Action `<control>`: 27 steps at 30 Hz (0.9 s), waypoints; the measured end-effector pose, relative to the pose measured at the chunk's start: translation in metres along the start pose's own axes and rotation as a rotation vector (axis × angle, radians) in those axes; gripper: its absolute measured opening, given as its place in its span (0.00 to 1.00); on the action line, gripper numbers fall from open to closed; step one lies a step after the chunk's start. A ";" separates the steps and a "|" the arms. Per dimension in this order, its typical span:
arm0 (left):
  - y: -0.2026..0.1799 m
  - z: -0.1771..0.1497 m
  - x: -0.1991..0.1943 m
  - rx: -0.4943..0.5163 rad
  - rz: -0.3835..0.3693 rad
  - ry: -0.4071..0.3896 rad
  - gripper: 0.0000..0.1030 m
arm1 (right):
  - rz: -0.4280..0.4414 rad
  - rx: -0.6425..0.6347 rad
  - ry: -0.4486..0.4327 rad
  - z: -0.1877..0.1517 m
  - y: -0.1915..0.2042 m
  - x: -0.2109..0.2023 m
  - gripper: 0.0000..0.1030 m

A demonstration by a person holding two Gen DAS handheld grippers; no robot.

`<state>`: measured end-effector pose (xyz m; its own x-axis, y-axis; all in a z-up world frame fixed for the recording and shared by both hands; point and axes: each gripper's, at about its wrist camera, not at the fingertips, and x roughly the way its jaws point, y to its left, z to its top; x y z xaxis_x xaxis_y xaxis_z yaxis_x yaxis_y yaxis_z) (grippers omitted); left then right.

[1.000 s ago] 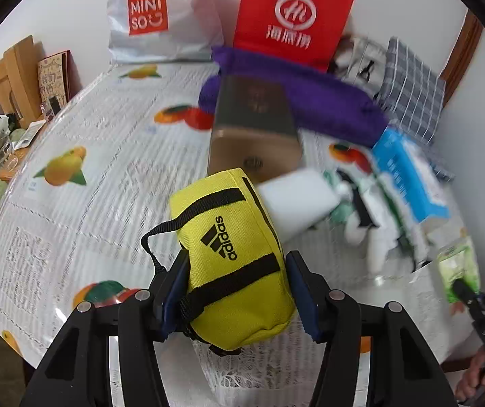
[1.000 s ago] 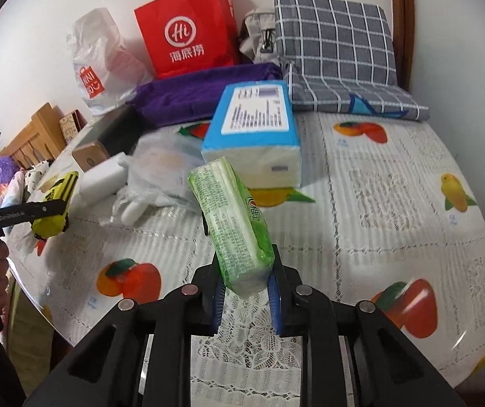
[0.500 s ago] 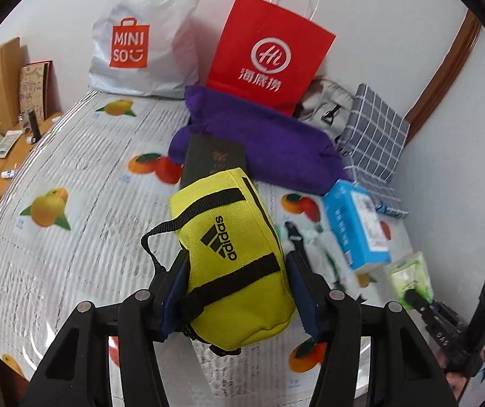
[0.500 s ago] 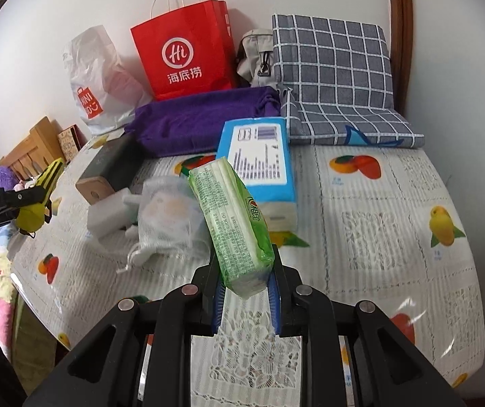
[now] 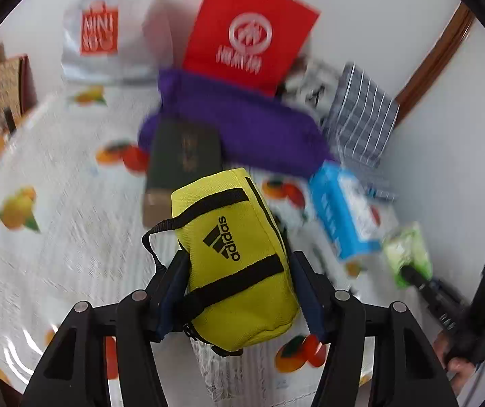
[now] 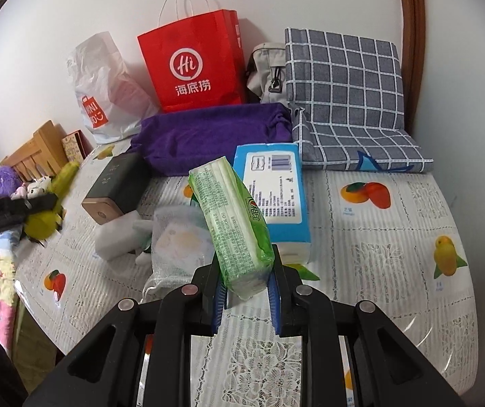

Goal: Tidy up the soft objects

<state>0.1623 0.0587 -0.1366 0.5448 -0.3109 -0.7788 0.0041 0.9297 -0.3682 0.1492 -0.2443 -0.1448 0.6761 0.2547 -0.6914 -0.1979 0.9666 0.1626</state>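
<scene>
A yellow zip pouch (image 5: 232, 247) with black straps hangs between the jaws of my left gripper (image 5: 239, 261), above the fruit-print table (image 5: 56, 230). Those jaws are opening, and both pads still touch the pouch's sides. The right wrist view shows this pouch (image 6: 44, 224) at the far left, held up off the table's edge. My right gripper (image 6: 246, 261) is shut on the lower end of a green tissue pack (image 6: 232, 224), which tilts up and away above the table (image 6: 395, 254). That green pack (image 5: 408, 254) also shows at the right of the blurred left wrist view.
On the table lie a blue tissue pack (image 6: 273, 186), a mesh bag (image 6: 178, 240), a white block (image 6: 117, 237), a dark box (image 6: 117, 183) and a purple cloth (image 6: 208, 135). By the wall stand a red paper bag (image 6: 191, 64), a white plastic bag (image 6: 103, 91) and a checked cushion (image 6: 344, 95).
Both grippers have risen with their loads, and the table sits lower and farther off in both views. The left view has swung and is now blurred. The left jaws stand slightly wider.
</scene>
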 end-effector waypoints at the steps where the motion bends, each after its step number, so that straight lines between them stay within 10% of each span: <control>1: 0.001 -0.004 0.006 0.001 0.004 0.015 0.57 | 0.000 -0.001 0.007 -0.002 0.001 0.002 0.21; 27: 0.003 -0.017 0.049 0.034 0.132 0.102 0.70 | -0.009 -0.023 0.077 -0.025 0.016 0.017 0.22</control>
<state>0.1748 0.0428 -0.1849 0.4547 -0.2027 -0.8673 -0.0324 0.9693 -0.2436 0.1397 -0.2256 -0.1718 0.6217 0.2429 -0.7447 -0.2090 0.9677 0.1411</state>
